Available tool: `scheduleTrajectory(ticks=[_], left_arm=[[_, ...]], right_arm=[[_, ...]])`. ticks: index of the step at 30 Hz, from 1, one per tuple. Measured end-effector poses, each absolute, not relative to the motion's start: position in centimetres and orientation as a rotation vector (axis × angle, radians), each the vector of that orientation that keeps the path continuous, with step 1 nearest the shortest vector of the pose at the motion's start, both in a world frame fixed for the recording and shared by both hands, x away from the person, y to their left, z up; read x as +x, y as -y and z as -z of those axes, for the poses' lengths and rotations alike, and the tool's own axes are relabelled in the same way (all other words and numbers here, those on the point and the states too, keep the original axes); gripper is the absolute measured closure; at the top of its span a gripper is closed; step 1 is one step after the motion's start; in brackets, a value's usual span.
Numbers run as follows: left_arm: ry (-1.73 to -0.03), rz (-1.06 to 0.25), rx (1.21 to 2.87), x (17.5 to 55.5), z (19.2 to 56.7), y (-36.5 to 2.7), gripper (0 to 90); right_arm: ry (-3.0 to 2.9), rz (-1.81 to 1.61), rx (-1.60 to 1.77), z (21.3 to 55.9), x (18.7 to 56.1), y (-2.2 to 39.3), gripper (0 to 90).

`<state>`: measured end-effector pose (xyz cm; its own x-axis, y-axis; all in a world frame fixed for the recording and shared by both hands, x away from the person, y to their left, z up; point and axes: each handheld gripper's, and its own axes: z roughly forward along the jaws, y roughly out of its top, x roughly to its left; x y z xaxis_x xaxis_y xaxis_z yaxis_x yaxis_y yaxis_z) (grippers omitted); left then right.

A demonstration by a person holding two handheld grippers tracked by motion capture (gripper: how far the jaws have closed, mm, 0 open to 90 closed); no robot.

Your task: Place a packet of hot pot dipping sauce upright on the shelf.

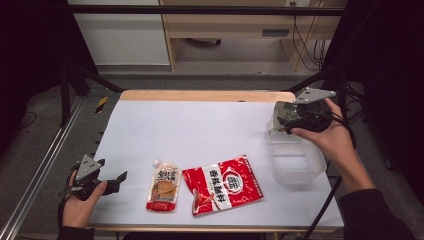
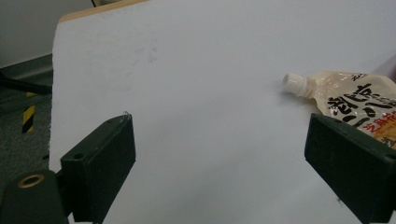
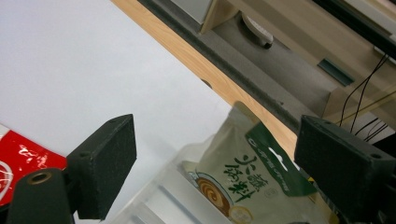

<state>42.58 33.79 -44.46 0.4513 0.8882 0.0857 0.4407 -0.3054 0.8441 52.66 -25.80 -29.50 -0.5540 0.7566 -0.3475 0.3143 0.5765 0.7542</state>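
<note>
A clear plastic bin (image 1: 296, 161) stands at the table's right edge. A green-and-beige pouch (image 3: 243, 179) leans upright against its far wall. My right gripper (image 1: 284, 120) hovers over that far end, above the pouch (image 1: 283, 111); its jaws stand wide apart and open (image 3: 215, 163) with nothing pressed between them. A red pouch (image 1: 222, 185) and a spouted pale pouch (image 1: 164, 186) lie flat near the front edge. At the front left, my left gripper (image 1: 117, 179) is held low and open (image 2: 219, 163), aimed toward the spouted pouch (image 2: 359, 98), apart from it.
The white table top (image 1: 200, 125) has a wooden strip along its far edge (image 1: 205, 95). Metal rails and black frame bars run to the left. Cables trail off the right side. A corner of the red pouch (image 3: 18, 158) lies left of the bin (image 3: 154, 205).
</note>
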Motion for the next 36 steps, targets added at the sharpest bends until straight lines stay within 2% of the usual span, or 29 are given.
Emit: scheduleTrajectory(ticks=[9,15,26,33,36], left_arm=[[-1.104,-0.72,1.94,42.8,44.6,-33.5,8.7],[-1.092,-0.722,1.961,42.6,44.6,-33.2,8.7],[-1.06,-0.693,1.996,42.4,44.6,-32.3,8.3],[-1.011,-0.679,2.017,42.0,44.3,-31.4,8.2],[-0.996,-0.68,2.025,41.9,44.3,-31.1,8.2]], right_arm=[[-2.156,-0.946,0.753,30.5,50.4,21.5,14.0],[-2.249,-0.985,0.689,34.0,49.0,16.9,14.3],[-2.357,-1.029,0.697,39.8,48.3,11.0,17.6],[-2.428,-1.067,0.713,40.8,47.8,7.8,18.5],[-2.457,-1.094,0.7,40.8,47.8,6.0,23.2]])
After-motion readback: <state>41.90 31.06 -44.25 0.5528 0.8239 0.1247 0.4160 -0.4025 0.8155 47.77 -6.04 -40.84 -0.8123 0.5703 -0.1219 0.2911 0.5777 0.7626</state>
